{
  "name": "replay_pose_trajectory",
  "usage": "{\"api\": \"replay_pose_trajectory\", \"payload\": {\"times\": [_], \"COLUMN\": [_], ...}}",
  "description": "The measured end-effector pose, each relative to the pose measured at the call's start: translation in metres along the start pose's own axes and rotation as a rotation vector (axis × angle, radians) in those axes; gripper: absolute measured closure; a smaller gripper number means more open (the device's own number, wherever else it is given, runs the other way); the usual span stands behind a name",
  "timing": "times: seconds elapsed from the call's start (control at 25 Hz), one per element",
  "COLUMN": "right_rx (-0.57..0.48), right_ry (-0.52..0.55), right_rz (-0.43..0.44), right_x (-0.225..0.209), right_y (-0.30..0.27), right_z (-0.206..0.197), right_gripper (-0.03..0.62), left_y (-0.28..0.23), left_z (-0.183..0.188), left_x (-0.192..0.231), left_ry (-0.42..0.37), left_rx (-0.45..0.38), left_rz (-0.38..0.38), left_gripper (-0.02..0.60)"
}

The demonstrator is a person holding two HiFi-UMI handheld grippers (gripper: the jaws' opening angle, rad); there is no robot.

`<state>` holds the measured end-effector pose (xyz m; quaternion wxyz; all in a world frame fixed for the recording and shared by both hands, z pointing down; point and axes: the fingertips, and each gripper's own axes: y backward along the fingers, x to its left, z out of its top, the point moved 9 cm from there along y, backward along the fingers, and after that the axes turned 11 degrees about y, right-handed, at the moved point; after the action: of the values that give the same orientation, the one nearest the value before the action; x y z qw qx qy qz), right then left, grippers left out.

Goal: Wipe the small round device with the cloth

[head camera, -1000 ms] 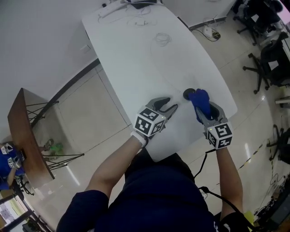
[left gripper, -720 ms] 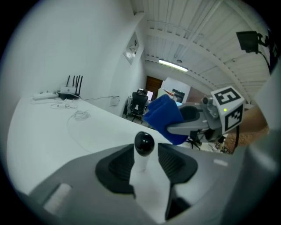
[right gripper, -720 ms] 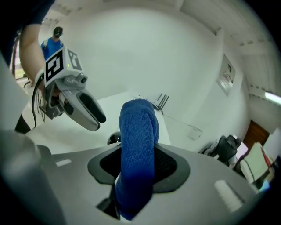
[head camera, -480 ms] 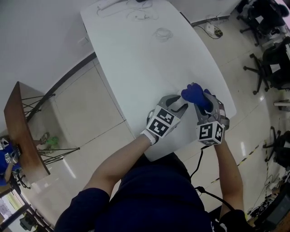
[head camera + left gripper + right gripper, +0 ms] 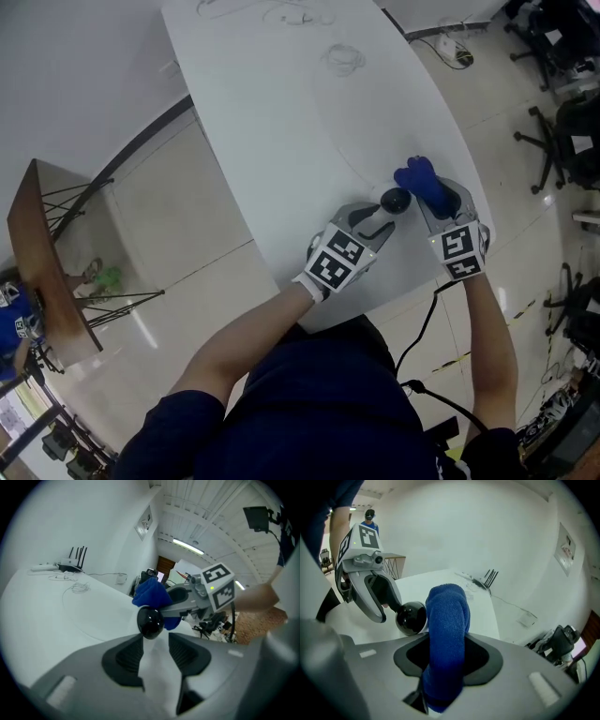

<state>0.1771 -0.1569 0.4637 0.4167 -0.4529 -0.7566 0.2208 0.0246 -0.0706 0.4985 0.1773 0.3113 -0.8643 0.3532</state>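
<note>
The only print on show is the square black-and-white pattern on each marker cube [image 5: 337,263]. A small plate on the wall [image 5: 567,550] is too small to read.

The small round device [image 5: 395,199] is a glossy black ball shape with no long axis that I can make out. It sits toward the near right edge of the smooth white worktop [image 5: 281,112].

The left hand-held gripper [image 5: 155,636] has its grey jaws partly apart. The device is right at their tips, not squeezed.

The right hand-held gripper [image 5: 446,637] is clamped on a blue cloth [image 5: 446,616], a thick, nubbly roll. The roll's length runs along the jaws and out past their tips, toward the far side. It lies just right of the device, and I cannot tell whether they touch.
</note>
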Motion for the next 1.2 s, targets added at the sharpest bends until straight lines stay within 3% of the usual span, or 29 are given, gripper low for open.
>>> {"api": "replay_pose_trajectory", "payload": {"times": [0.12, 0.32, 0.44, 0.6, 0.76, 0.84, 0.92, 1.04, 1.12, 1.2], "right_rx": [0.061, 0.195, 0.259, 0.236, 0.102, 0.017, -0.039, -0.034, -0.021, -0.02], "right_ry": [0.007, 0.243, 0.266, 0.142, 0.085, 0.195, 0.391, 0.682, 0.778, 0.806], "right_rz": [0.092, 0.164, 0.186, 0.117, -0.039, -0.122, -0.165, -0.187, -0.196, -0.187], "right_x": [0.001, 0.014, 0.018, 0.014, 0.008, 0.011, 0.022, 0.043, 0.05, 0.048], "right_y": [-0.019, -0.047, -0.063, -0.049, -0.003, 0.024, 0.04, 0.043, 0.037, 0.03], "right_z": [-0.015, -0.018, -0.019, -0.01, 0.01, 0.029, 0.045, 0.052, 0.051, 0.054], "right_gripper": [0.422, 0.423, 0.424, 0.424, 0.424, 0.424, 0.424, 0.424, 0.424, 0.424], "left_y": [-0.004, -0.005, -0.008, 0.004, 0.015, 0.017, 0.016, 0.012, 0.011, 0.011], "left_z": [-0.001, -0.001, -0.003, -0.006, -0.005, -0.005, -0.004, -0.002, -0.002, -0.003], "left_x": [0.0, 0.001, 0.003, 0.007, 0.008, 0.006, 0.003, -0.002, -0.006, -0.007], "left_ry": [0.009, 0.007, 0.012, 0.012, 0.009, 0.007, -0.001, -0.013, -0.016, -0.022], "left_rx": [-0.009, -0.011, -0.013, -0.033, -0.046, -0.043, -0.037, -0.027, -0.019, -0.012], "left_rz": [0.002, 0.012, 0.016, 0.02, 0.018, 0.009, -0.004, -0.031, -0.053, -0.068], "left_gripper": [0.411, 0.411, 0.411, 0.411, 0.411, 0.411, 0.411, 0.411, 0.411, 0.411]}}
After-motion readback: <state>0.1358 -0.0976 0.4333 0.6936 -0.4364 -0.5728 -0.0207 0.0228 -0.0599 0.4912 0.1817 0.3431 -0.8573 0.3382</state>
